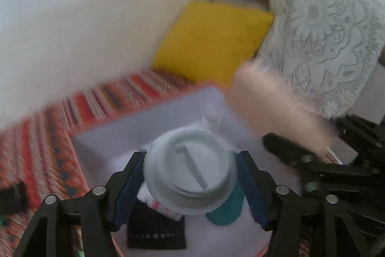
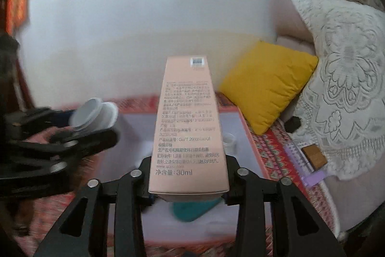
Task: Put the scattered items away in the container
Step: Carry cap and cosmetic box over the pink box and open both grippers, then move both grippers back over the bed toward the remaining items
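**A:** Where do things stand?

**B:** Your left gripper (image 1: 190, 187) has a white jar (image 1: 190, 170) between its blue pads, lid toward the camera. The pads sit on either side of the jar, and with the blur you can't be sure they press it. Your right gripper (image 2: 189, 192) carries a pink carton (image 2: 187, 127) lengthwise between its fingers. The fingers flank the near end, but the carton hides the contact, so whether it is gripped firmly can't be told.

**A:** And the container?

**B:** The orange-rimmed box (image 1: 101, 141) lies right under both grippers on the patterned rug (image 1: 36, 151). Already in it: a teal piece (image 1: 226, 208), a black case (image 1: 156, 230) and a small clear bottle (image 2: 228, 140) toward the back.

**A:** How should I set these down?

**B:** You look to be at the drop. Lower each hand until the item is well inside the walls before you widen the fingers; the jar will likely roll if let go from high up. Aim the jar at the bare floor beside the black case. Keep the carton's far end clear of the back wall and off the clear bottle. Your grippers are close together, so open one, lift it away, then open the other.
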